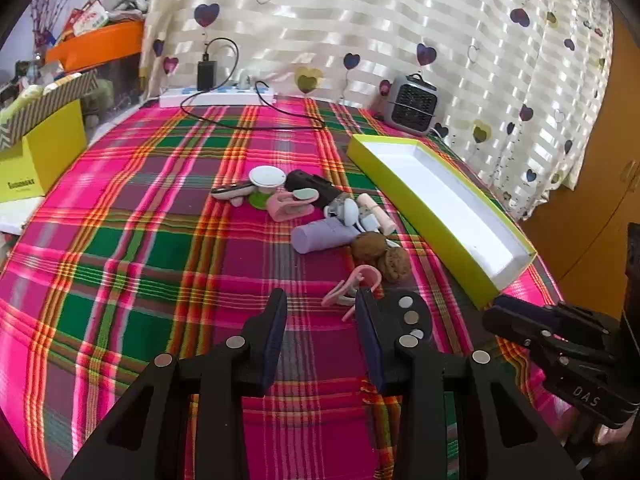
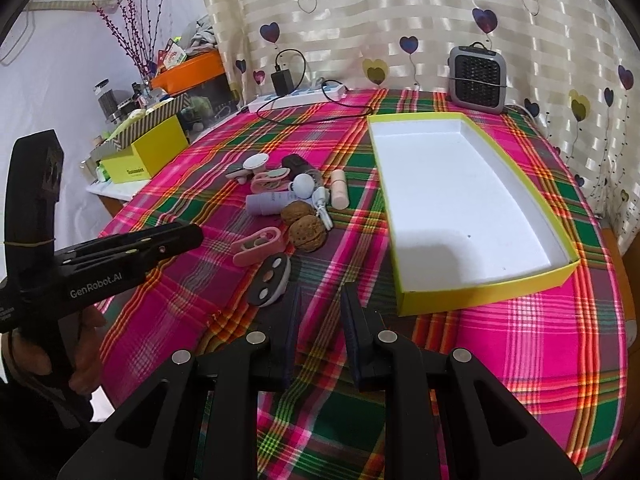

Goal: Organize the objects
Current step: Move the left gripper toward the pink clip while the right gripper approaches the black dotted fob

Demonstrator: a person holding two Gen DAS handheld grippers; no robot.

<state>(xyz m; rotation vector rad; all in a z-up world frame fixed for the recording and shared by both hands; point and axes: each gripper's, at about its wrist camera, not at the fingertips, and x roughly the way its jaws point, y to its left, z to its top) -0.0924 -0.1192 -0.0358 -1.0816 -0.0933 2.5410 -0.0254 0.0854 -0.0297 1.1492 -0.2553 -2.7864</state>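
Note:
A pile of small objects lies mid-table: two walnuts, a lilac tube, pink clips, a black device, a white round piece and a pale stick. A black oval compact lies nearest. An empty yellow-green tray with a white inside sits to the right. My left gripper is open and empty, just short of the pile. My right gripper is open and empty, between compact and tray.
A plaid cloth covers the table. A power strip with charger and cable lies at the back. A small grey heater stands by the curtain. Yellow boxes and clutter sit off the left edge.

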